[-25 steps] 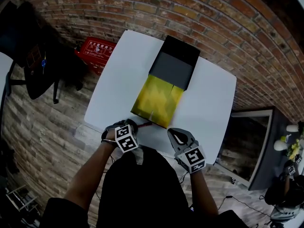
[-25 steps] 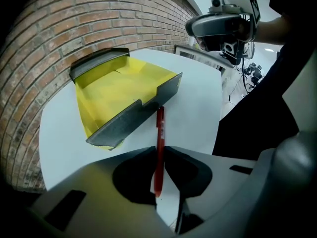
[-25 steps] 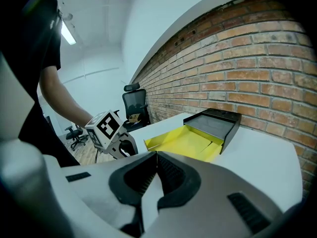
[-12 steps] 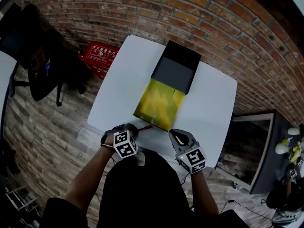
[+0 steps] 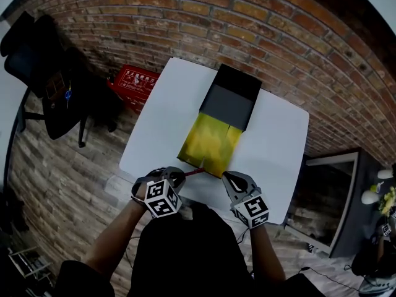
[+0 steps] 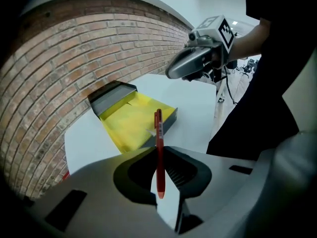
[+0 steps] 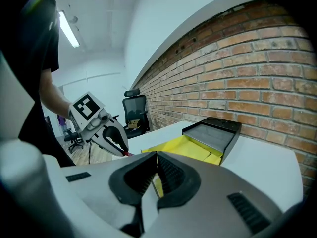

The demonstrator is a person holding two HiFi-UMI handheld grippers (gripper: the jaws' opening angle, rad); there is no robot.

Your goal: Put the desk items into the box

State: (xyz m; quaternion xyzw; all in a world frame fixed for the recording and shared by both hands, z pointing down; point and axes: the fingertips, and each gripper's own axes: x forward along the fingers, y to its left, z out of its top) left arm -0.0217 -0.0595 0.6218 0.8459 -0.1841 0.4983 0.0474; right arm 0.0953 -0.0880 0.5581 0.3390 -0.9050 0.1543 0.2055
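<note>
At the near edge of the tabletop [image 5: 272,135], your left gripper [image 5: 174,174] pinches the red pen [image 6: 158,152] low on its barrel. Most of its length sticks out past the jaws toward the box [image 5: 210,144], which lies open just ahead with its yellow lining up. Your right gripper [image 5: 227,177] hovers beside the box's near corner, jaws pressed together on nothing.

The risk is that long overhang. With so short a hold the pen could swivel or slide out if you swing it quickly, and a low approach could catch its tip on the box's near wall and nudge the box. Let go too soon and it lands on the tabletop short of the box. The right gripper also sits close to the pen's path — a bump there could knock the pen loose.

Against a second ago, little differs: the same pinch on the pen, both grippers at much the same stations, and the box and tabletop sit slightly lower in the head view.
</note>
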